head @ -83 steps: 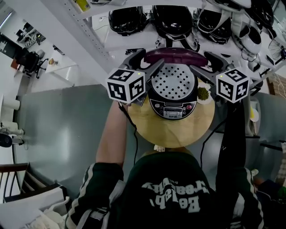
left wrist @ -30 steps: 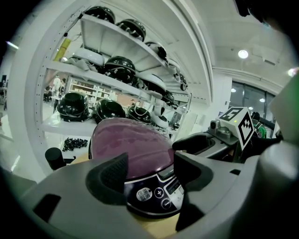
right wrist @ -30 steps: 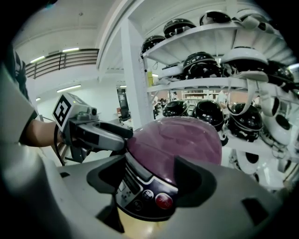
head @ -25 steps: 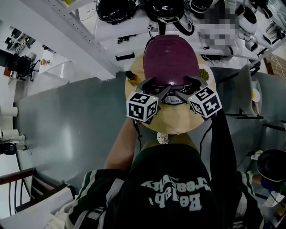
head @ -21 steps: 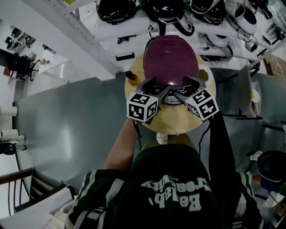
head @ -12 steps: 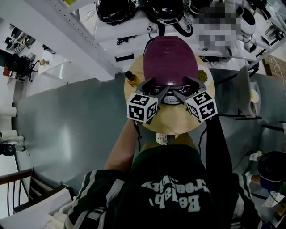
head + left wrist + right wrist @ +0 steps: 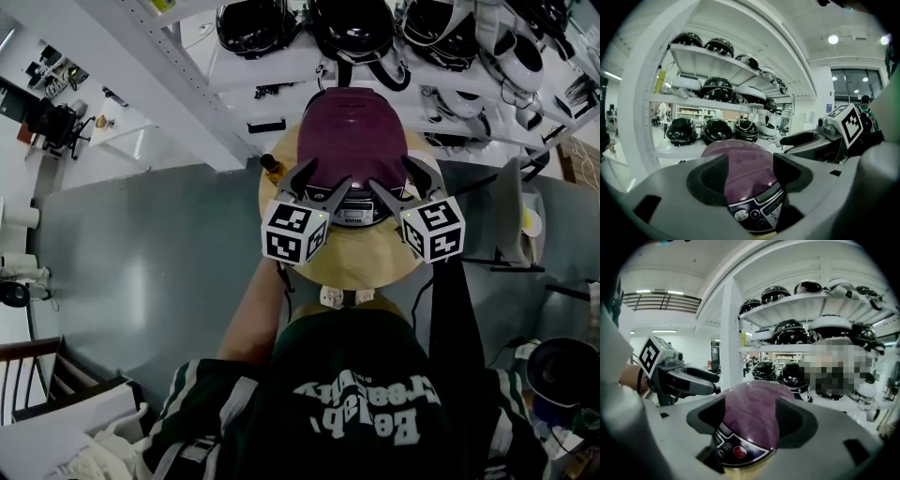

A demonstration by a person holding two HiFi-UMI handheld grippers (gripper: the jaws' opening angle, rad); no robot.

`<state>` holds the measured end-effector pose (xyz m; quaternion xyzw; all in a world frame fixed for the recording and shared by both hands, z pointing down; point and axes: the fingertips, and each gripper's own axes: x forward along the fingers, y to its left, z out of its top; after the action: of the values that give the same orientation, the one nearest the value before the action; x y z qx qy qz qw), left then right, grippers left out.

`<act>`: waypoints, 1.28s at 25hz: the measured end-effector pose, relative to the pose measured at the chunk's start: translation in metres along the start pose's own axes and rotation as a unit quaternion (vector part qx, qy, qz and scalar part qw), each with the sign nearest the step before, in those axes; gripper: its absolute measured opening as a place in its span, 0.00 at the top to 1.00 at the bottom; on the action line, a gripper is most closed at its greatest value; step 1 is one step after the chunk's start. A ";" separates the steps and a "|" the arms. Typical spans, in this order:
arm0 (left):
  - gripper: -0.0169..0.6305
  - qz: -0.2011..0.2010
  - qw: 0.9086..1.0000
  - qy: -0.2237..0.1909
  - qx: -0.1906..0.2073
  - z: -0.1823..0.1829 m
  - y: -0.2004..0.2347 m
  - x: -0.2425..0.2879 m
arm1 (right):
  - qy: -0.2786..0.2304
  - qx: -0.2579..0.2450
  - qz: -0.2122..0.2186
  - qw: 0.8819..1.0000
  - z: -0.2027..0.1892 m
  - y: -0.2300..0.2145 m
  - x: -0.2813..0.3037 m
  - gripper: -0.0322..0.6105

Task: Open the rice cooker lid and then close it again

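At the 10 o'clock edge of the round wooden table stands a small bottle with a dark cap, just beside the rice cooker. Next comes the left gripper, hovering at the cooker's 7 o'clock. Its 2 jaws stand apart, having just narrowed slightly, and they press on nothing — the left gripper view shows the purple lid framed in the gap beyond the pads, with the control panel below it. The rice cooker sits on the table's 12 o'clock half, its lid down and shut. At the cooker's 5 o'clock hovers the right gripper, its 2 jaws likewise wide apart and gripping nothing — the lid and a red button show past its pads. Both grippers point toward 12 o'clock, angled in toward each other. Beyond the table at 12 o'clock, white shelves hold black helmets.
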<state>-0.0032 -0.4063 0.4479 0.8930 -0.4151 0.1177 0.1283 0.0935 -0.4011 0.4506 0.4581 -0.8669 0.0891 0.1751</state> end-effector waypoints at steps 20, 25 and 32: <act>0.52 0.117 0.985 -0.114 0.061 0.074 -0.071 -0.010 | -0.111 -0.028 0.046 0.992 0.036 -0.040 -0.060 0.37; 0.60 0.134 0.982 -0.118 0.066 0.072 -0.078 -0.016 | -0.110 -0.035 0.051 0.992 0.031 -0.037 -0.068 0.49; 0.97 0.165 0.973 -0.134 0.092 0.073 -0.086 -0.028 | -0.103 -0.027 0.035 0.994 0.028 -0.043 -0.081 0.95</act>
<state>0.0533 -0.3561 0.3593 0.8276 -0.5577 0.0547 -0.0327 0.1650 -0.3724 0.3938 0.4290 -0.8981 0.0241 0.0936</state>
